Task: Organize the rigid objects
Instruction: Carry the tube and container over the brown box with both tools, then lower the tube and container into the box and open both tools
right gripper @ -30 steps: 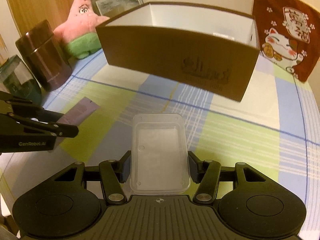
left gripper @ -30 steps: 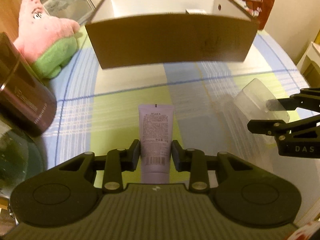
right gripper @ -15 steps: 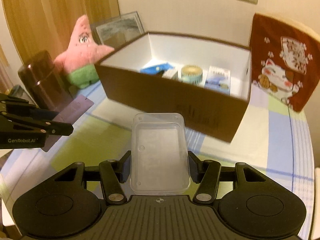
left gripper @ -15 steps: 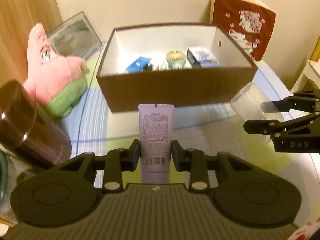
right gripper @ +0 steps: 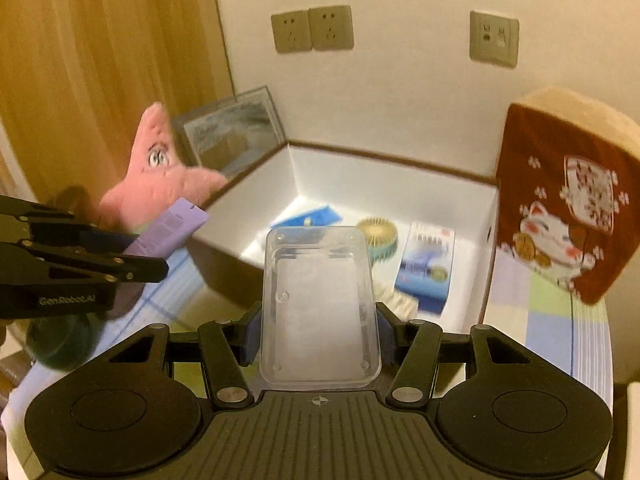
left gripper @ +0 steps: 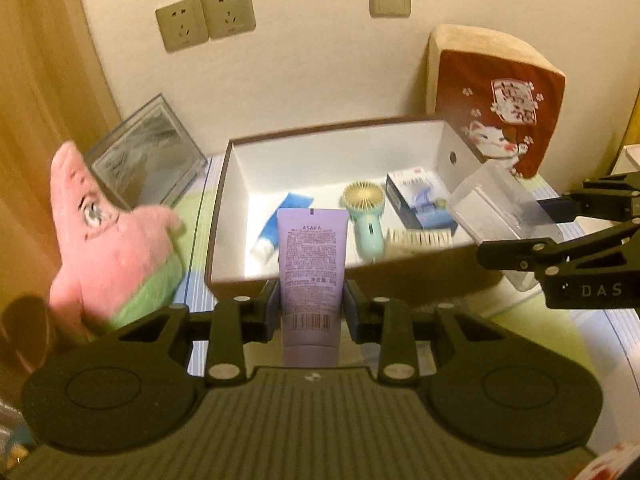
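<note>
Two pairs of tongs are in the air in front of an open box, each holding one item. The left tongs (left gripper: 311,304) are closed narrowly on a lilac tube (left gripper: 311,264), gripping its lower half near the barcode, so the crimped end points forward over the box's near wall. The right tongs (right gripper: 318,332) stand wider, clamped on the long sides of a clear plastic case (right gripper: 319,308), which lies flat and juts out over the box's near edge.

Just beyond both sits the brown cardboard box (left gripper: 420,276) with a white interior, resting on a worktop (right gripper: 556,320) covered in a checked cloth. Inside it already lie a blue tube (left gripper: 280,224), a small mint handheld fan (left gripper: 366,220), a blue-and-white carton (left gripper: 420,200) and a pale brush (left gripper: 420,238). The left part of the box floor, near the blue tube, looks bare.

Outside the box, a pink starfish plush (left gripper: 108,240) leans at the left, a framed picture (left gripper: 148,156) stands behind it, and a red cat-print cushion (right gripper: 568,216) stands at the right.

The step in hand appears to be carrying both items in. To do it well, each should probably clear the near wall before it descends. The lilac tube suits the bare left area. The clear plastic case needs a flat spot; set on the fan or brush, it may tilt. Lowering before letting go would avoid a bounce.
</note>
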Demonstrator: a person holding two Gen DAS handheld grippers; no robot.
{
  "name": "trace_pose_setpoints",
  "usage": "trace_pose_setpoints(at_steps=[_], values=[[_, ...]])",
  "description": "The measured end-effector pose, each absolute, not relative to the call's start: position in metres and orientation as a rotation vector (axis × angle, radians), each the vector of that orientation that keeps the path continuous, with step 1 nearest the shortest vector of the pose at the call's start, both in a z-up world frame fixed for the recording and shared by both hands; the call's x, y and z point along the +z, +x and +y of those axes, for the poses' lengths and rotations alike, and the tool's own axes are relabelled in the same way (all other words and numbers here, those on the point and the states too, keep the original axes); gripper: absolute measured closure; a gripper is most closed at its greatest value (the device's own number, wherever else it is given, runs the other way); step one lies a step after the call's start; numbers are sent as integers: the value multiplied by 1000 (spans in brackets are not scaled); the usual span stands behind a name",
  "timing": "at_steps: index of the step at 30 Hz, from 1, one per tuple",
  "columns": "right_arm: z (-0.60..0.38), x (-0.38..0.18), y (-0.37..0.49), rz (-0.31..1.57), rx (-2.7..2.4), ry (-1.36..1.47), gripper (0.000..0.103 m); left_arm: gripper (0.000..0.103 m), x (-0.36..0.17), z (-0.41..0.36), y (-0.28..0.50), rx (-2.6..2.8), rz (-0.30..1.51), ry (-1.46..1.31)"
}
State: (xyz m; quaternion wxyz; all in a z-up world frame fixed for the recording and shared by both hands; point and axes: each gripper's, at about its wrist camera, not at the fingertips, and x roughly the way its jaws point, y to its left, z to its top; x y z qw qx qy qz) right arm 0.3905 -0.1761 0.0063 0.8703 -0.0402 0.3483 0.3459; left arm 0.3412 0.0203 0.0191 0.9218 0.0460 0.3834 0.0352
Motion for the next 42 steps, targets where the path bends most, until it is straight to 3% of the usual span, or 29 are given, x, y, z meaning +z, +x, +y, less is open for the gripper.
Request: trace_pose_setpoints(at_steps=[15, 42], values=[[-143, 8, 472, 751, 706, -27, 47, 72, 20, 32, 429, 84, 804, 115], [-86, -64, 574, 933, 653, 64, 47, 71, -53, 75, 538, 110, 939, 105]])
